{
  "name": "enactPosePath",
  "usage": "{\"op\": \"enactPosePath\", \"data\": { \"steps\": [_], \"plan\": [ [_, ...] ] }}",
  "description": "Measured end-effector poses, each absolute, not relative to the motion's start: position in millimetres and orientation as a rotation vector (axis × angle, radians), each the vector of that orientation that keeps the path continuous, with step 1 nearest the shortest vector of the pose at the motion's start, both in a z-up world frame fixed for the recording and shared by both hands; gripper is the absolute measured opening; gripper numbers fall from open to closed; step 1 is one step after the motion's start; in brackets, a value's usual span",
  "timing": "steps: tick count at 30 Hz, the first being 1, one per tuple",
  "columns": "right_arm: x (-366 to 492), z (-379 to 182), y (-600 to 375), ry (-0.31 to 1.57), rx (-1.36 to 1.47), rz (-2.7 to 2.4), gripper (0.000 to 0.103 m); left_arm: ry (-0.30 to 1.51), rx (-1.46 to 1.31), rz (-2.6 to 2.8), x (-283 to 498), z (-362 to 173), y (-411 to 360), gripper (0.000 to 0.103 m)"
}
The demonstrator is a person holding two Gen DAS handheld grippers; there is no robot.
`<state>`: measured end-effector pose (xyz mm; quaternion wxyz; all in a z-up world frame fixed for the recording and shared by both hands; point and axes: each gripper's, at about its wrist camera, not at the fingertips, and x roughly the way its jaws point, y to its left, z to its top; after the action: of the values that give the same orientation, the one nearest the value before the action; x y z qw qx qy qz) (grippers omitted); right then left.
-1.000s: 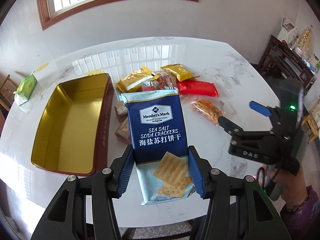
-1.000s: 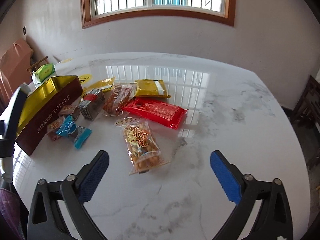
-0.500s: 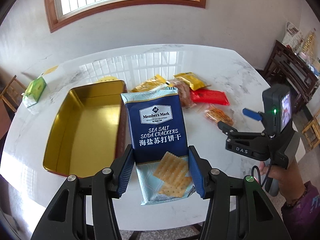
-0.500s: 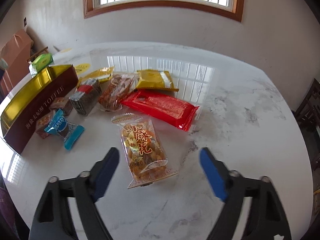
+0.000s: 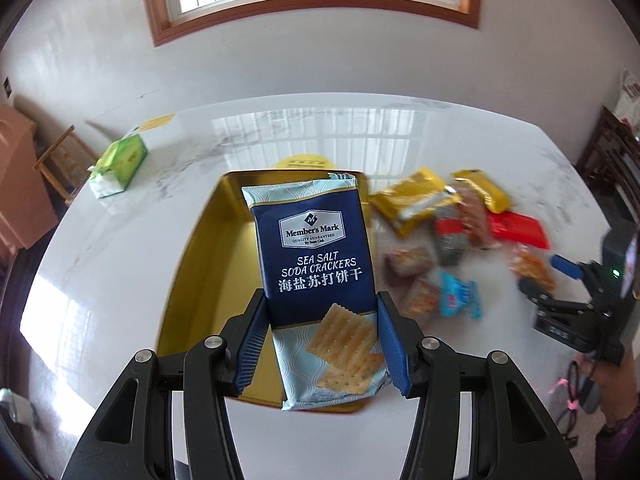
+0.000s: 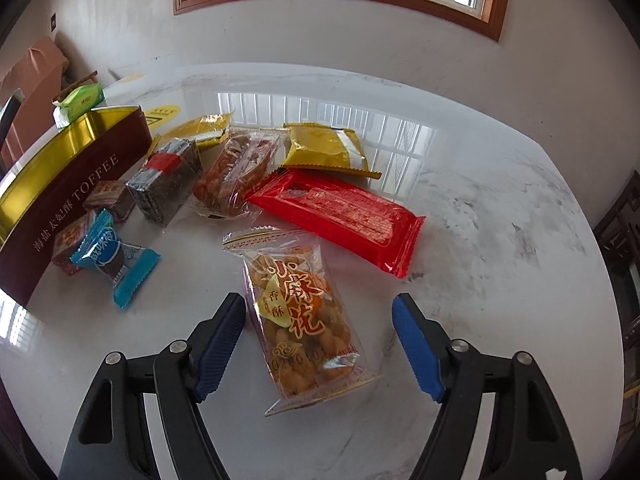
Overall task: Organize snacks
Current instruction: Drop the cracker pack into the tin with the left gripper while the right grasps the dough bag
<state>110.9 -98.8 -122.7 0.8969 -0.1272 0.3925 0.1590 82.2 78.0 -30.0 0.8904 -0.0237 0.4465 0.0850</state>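
Note:
My left gripper (image 5: 322,340) is shut on a blue pack of sea salt soda crackers (image 5: 316,248), holding it upright above the open gold tin (image 5: 208,264). The tin's dark red side reads TOFFEE (image 6: 80,184). My right gripper (image 6: 320,320) is open and low over the marble table. A clear pack of fried dough twists (image 6: 298,312) lies between its blue pads without touching them. In the left wrist view the right gripper (image 5: 546,278) sits at the far right, held by a hand. More snacks lie beside the tin: a red pack (image 6: 340,212), a blue candy (image 6: 114,256), gold packs.
A green tissue pack (image 5: 122,160) lies at the table's far left corner, with a wooden chair (image 5: 60,160) behind it. A yellow round sticker (image 5: 306,162) is just past the tin. Dark wooden furniture (image 5: 616,160) stands off the table's right edge.
My left gripper has carried the cracker pack sideways, from beside the tin to over it. My right gripper has narrowed its jaws and come down around the dough twist pack.

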Motion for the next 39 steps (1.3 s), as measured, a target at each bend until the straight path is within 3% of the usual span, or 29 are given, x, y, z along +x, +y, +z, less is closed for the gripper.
{"op": "enactPosePath", "data": {
  "steps": [15,21,26,39],
  "plan": [
    [121.5,-122.1,-90.9,0.834,-0.256,0.345,0.069,1.034,-0.048,0.204,143.2,-62.9,152.4,0.053],
    [119.4,-123.5,-94.0,0.839,-0.208,0.348,0.064,1.057,-0.023,0.206,164.6,-74.2,163.7,0.053],
    [112.2,-123.2,-89.7,0.827,-0.21,0.351,0.051,1.079,-0.001,0.194,182.8,-84.6,169.6,0.053],
    [111.5,-123.3,-90.0,0.828,-0.205,0.351,0.05,1.149,0.04,0.158,206.3,-111.7,171.8,0.054]
  ]
}}
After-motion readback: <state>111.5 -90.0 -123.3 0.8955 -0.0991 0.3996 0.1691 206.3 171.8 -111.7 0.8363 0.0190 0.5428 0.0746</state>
